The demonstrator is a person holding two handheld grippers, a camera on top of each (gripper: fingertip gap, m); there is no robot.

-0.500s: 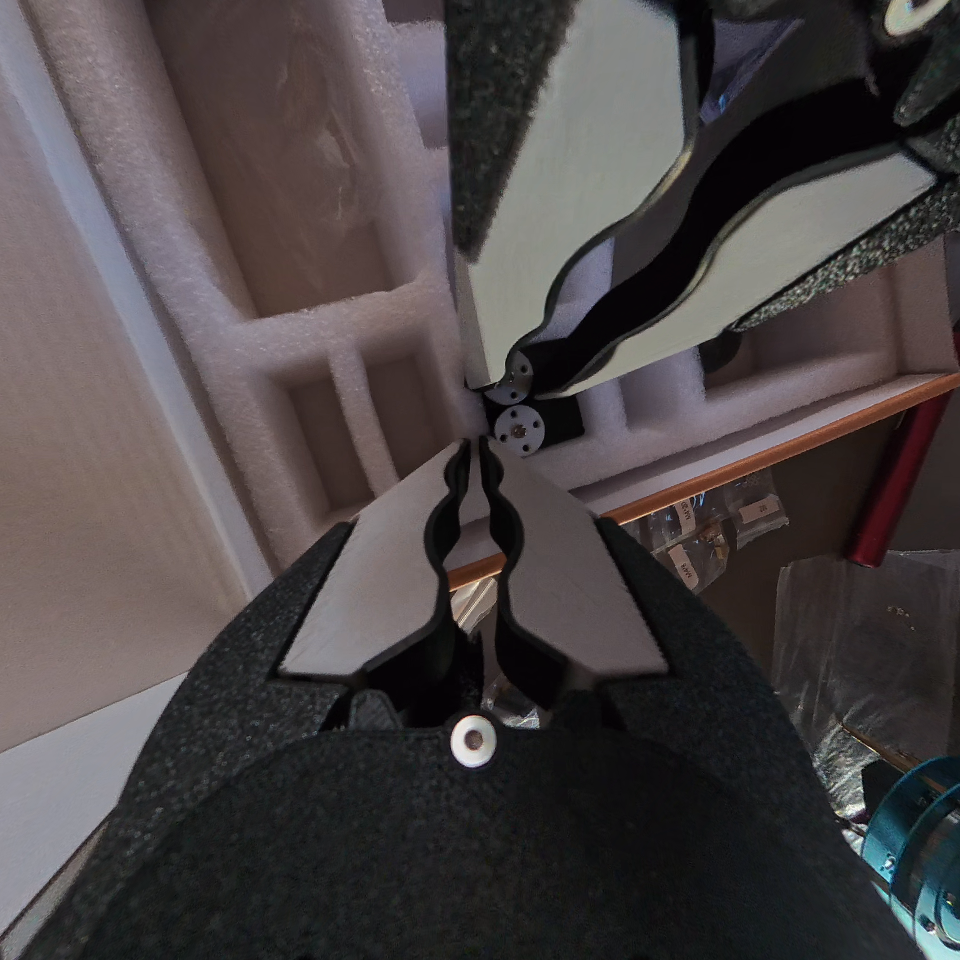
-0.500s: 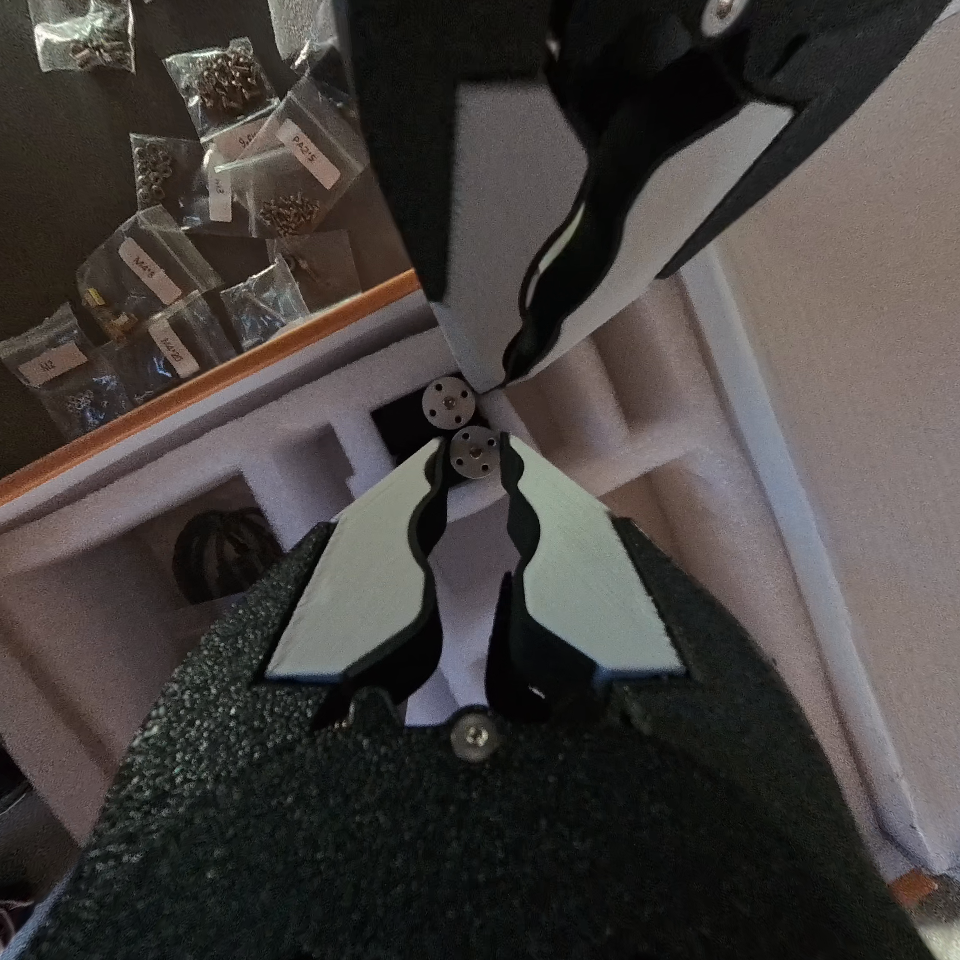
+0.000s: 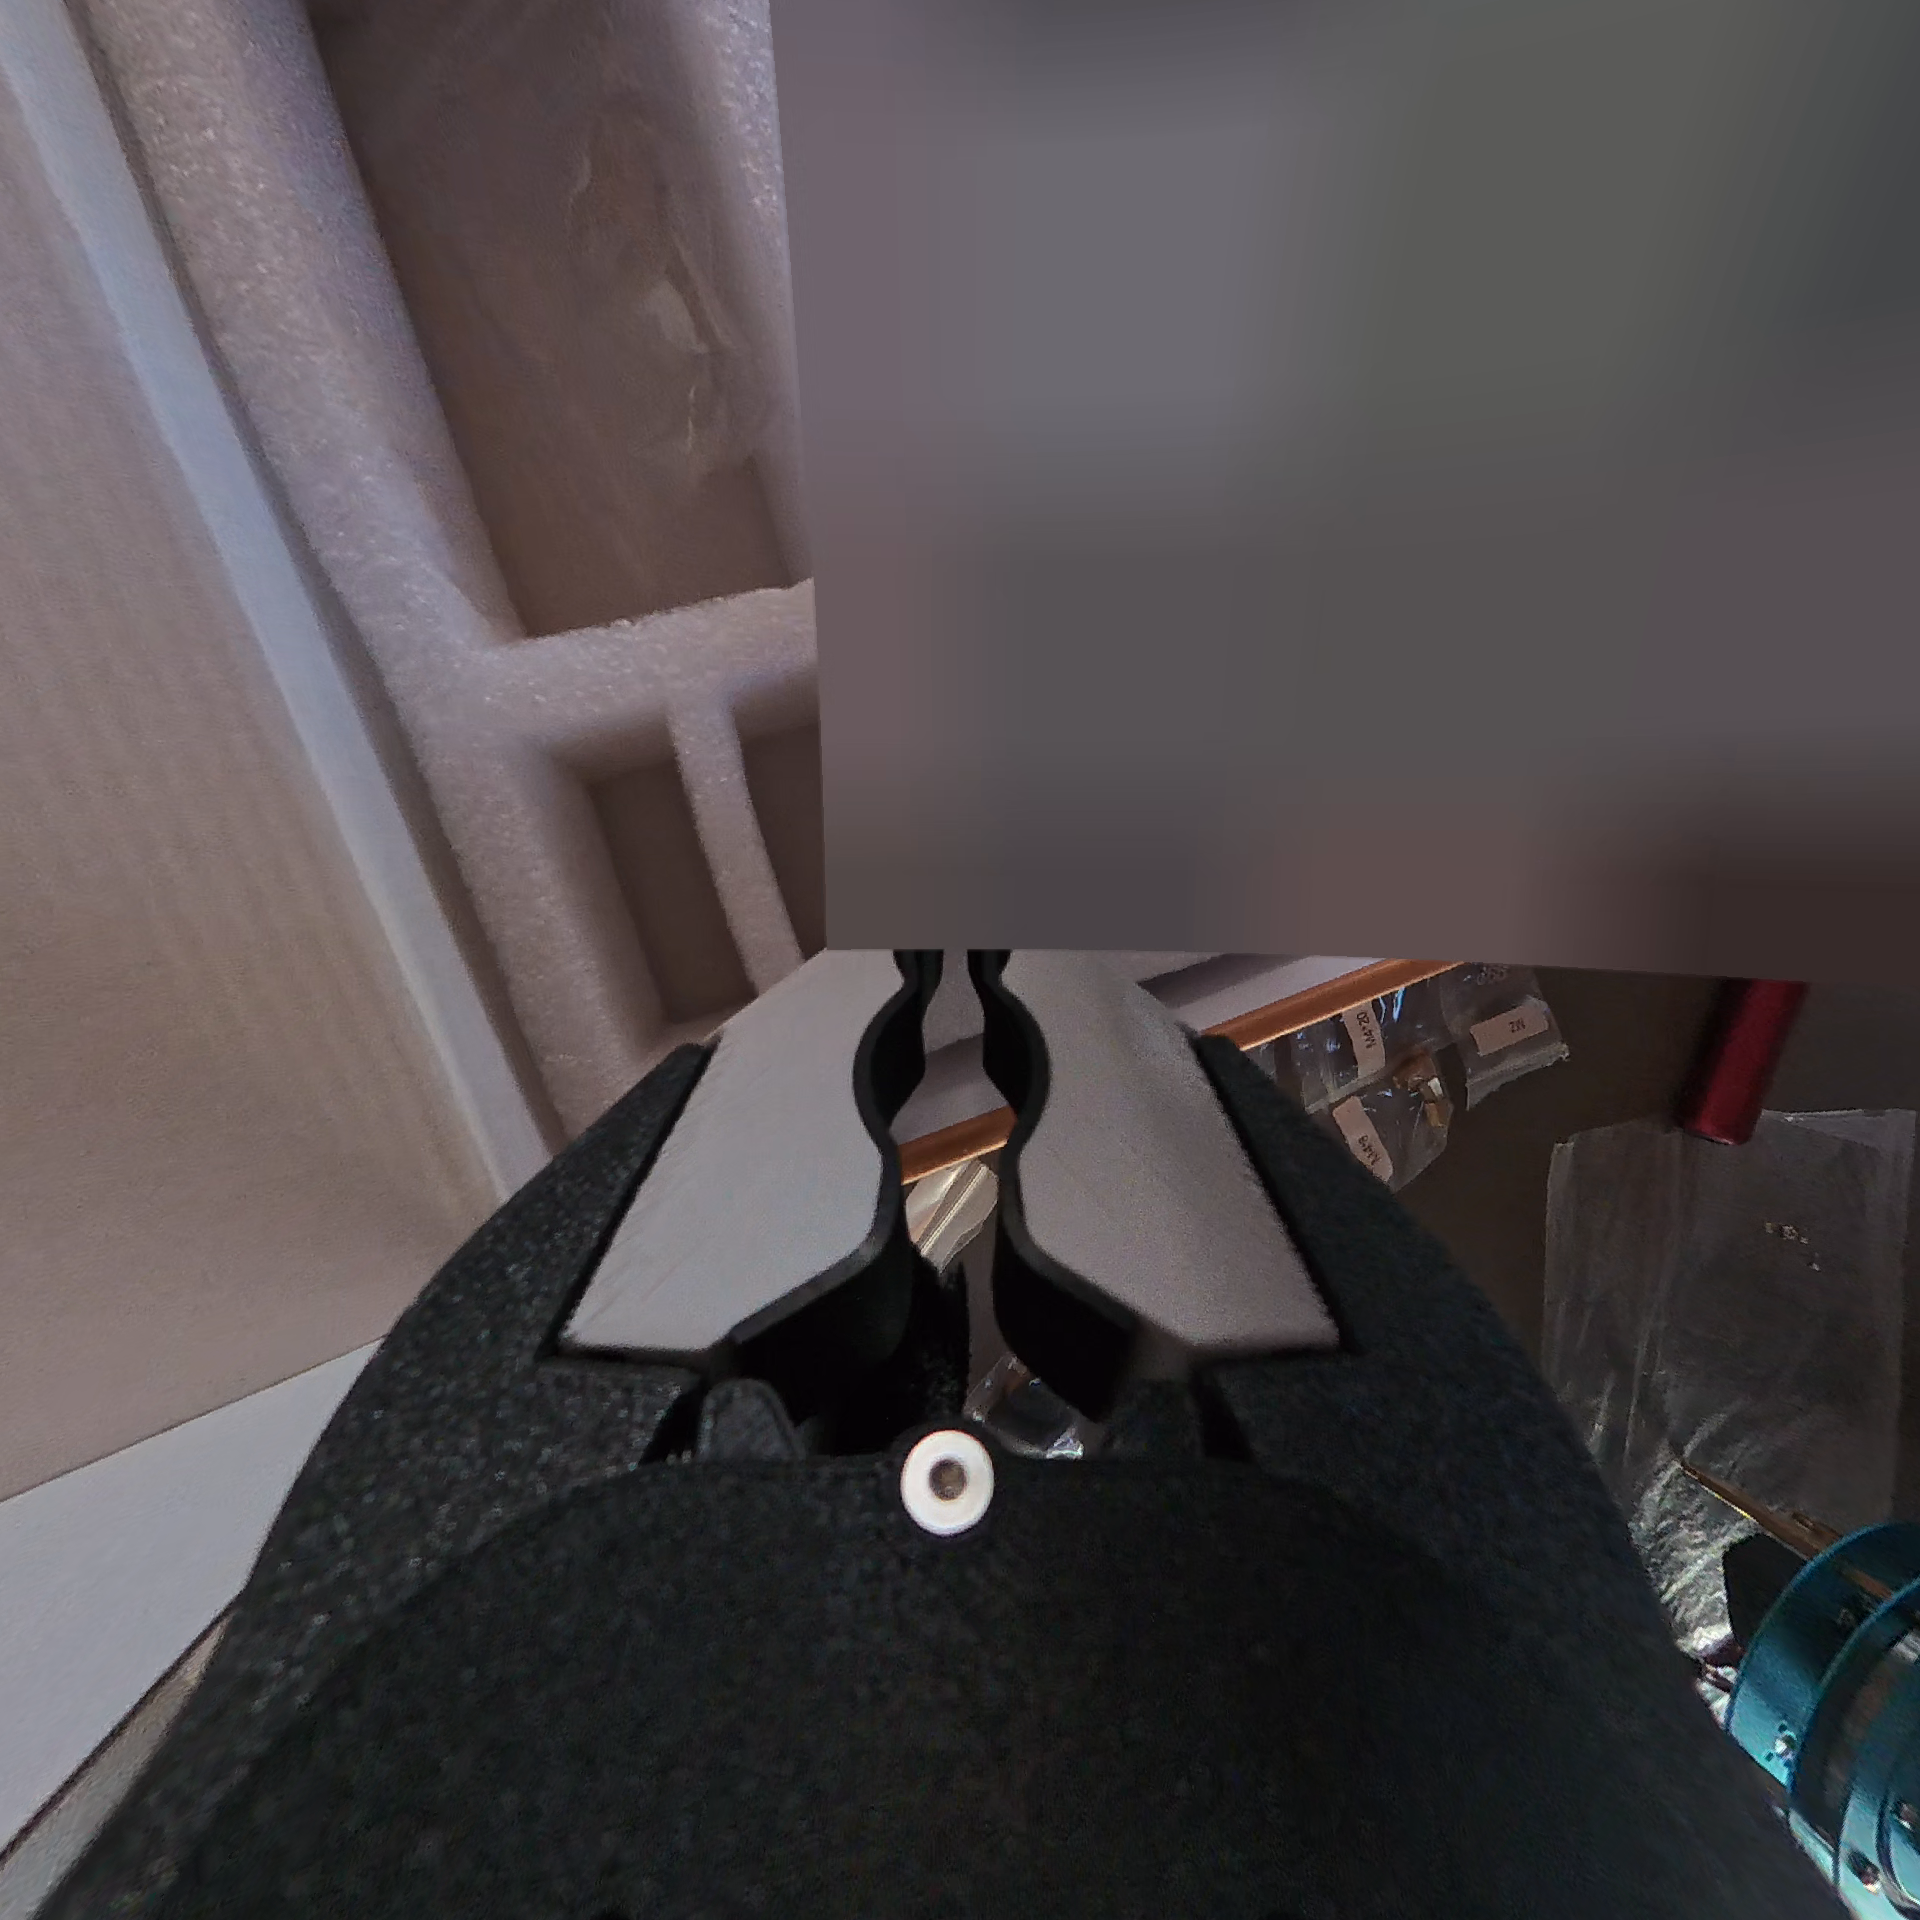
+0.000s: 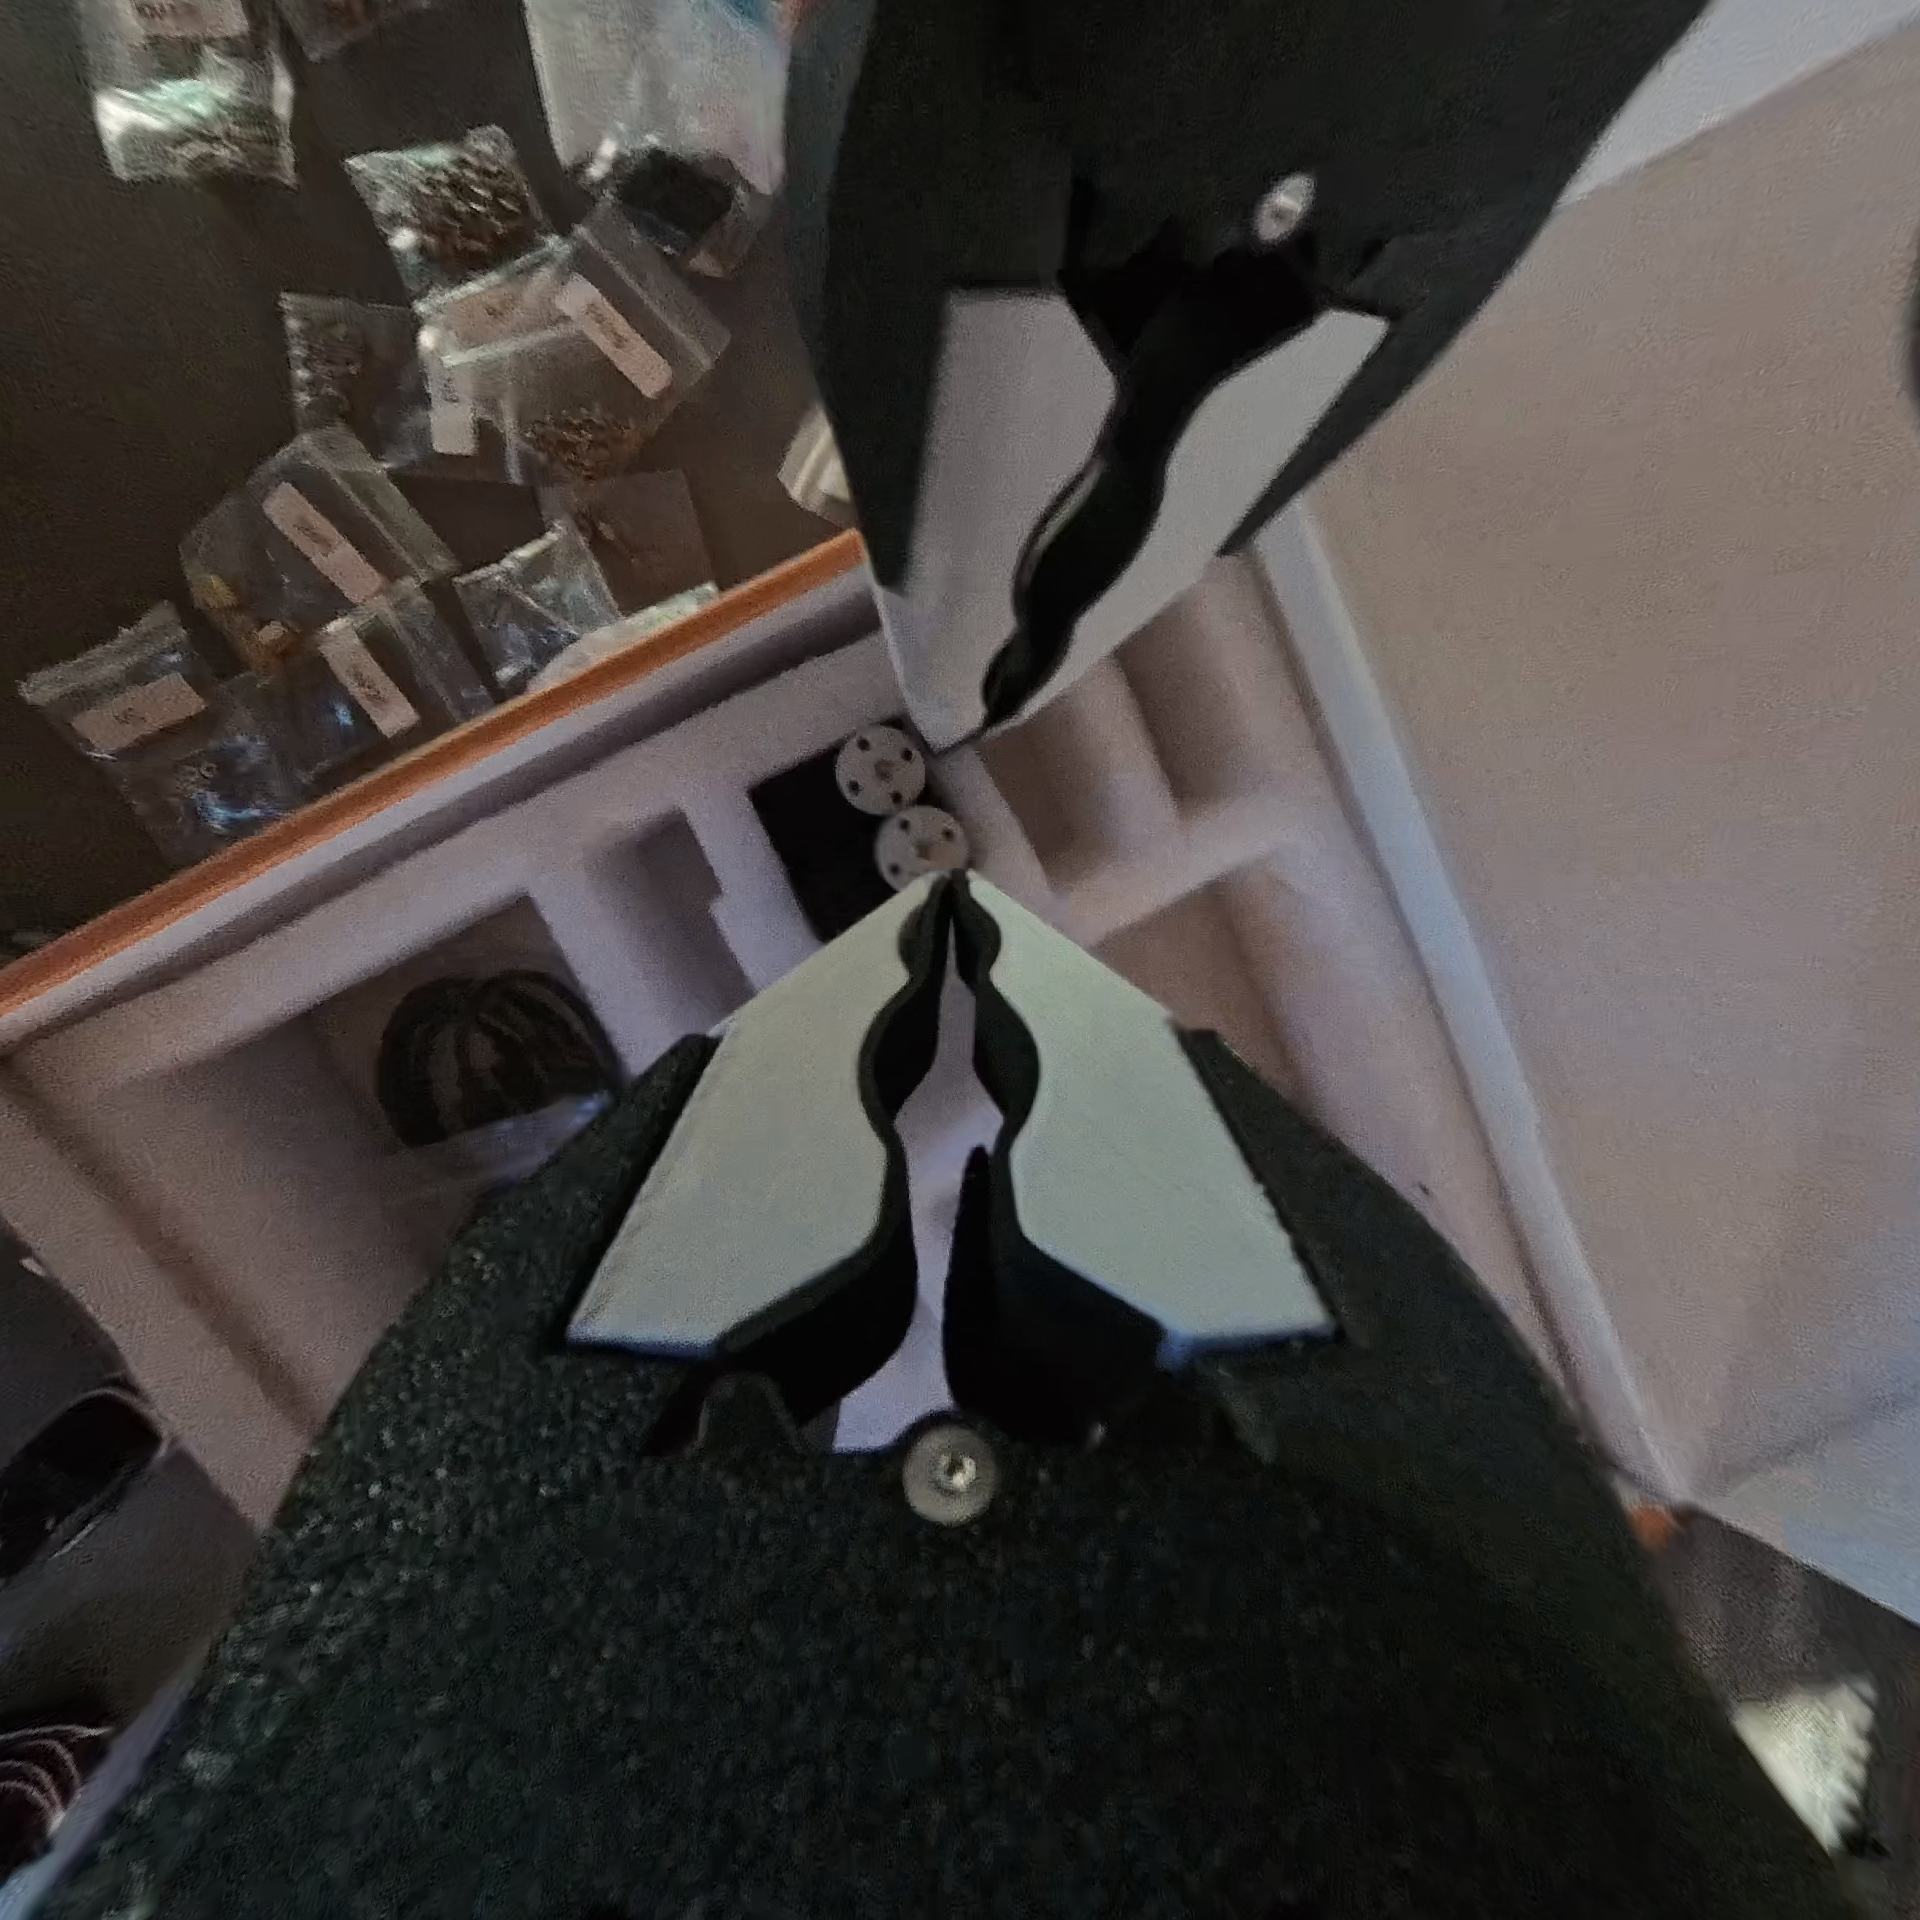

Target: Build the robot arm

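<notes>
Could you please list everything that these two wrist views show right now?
Foam insert: one, white, compartments, inside the box.
Box edge: one, orange, along the foam.
Metal discs: two, silver with small holes, on a black part in a foam slot, just past the right gripper's tips.
Ribbed object: one, black, in a foam compartment at left.
Hardware bags: many, clear with white labels, on the dark surface beyond the box.
Red tube: one, right side of left wrist view.
Teal metal part: one, lower right of that view.
Left gripper: black and white, tips closed, beside the upper disc.
Right gripper: black and white, tips closed, empty.
</notes>
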